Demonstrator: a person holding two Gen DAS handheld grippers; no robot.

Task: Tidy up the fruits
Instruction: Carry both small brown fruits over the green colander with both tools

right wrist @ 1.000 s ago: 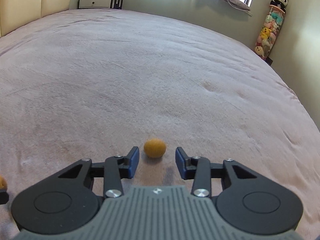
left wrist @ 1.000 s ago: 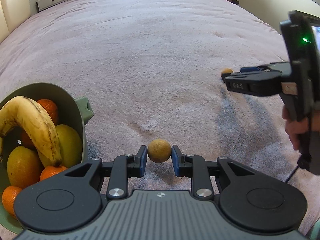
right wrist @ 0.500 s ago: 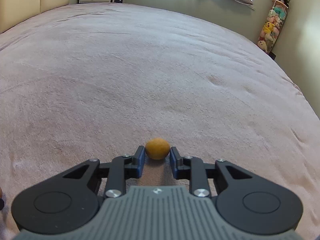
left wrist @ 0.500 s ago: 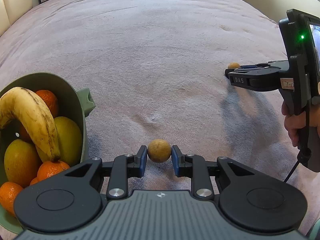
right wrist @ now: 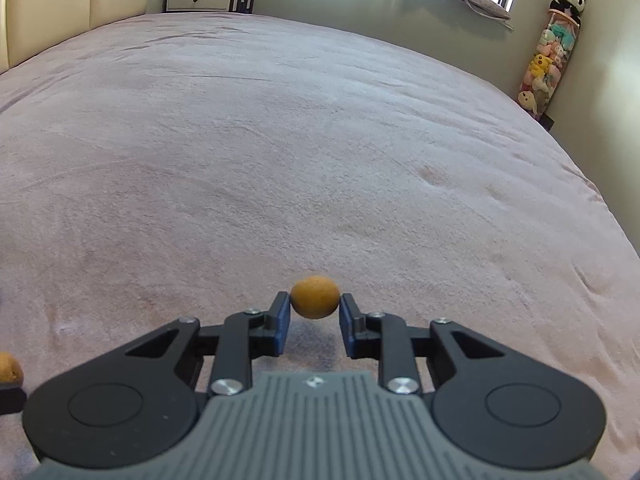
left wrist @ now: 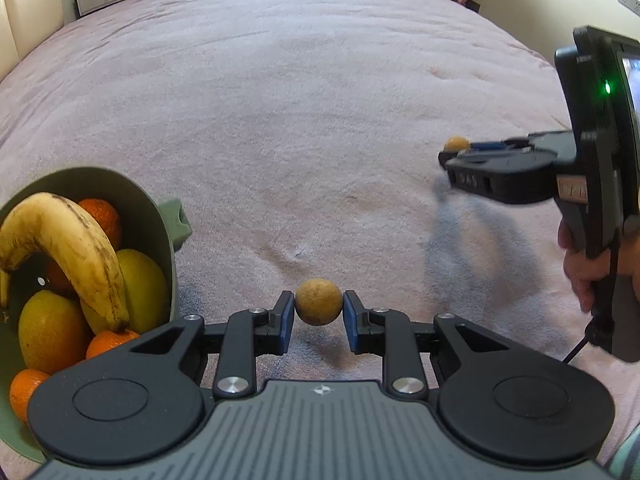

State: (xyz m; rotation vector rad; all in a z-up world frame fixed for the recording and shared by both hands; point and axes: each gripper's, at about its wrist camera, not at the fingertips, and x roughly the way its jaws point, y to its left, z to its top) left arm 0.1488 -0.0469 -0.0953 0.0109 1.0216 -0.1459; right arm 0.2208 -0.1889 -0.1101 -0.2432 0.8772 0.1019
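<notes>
My left gripper [left wrist: 319,312] is shut on a small round brownish-yellow fruit [left wrist: 319,301] and holds it above the pink blanket, just right of a green bowl [left wrist: 154,216]. The bowl holds a banana [left wrist: 76,248], mangoes [left wrist: 48,328] and several oranges [left wrist: 102,214]. My right gripper [right wrist: 315,312] is shut on a second small brownish fruit [right wrist: 315,297] and holds it a little above the blanket. That gripper also shows in the left wrist view [left wrist: 460,152] at the right, with its fruit [left wrist: 457,144] at its tip.
A wide pink blanket [right wrist: 320,140] covers the bed. A white cabinet [right wrist: 200,0] stands by the far wall. Stuffed toys [right wrist: 548,60] hang at the far right. The left gripper's fruit [right wrist: 8,366] shows at the right wrist view's left edge.
My right gripper closed on its small fruit and lifted it off the blanket. My left gripper kept its fruit and rose slightly beside the bowl.
</notes>
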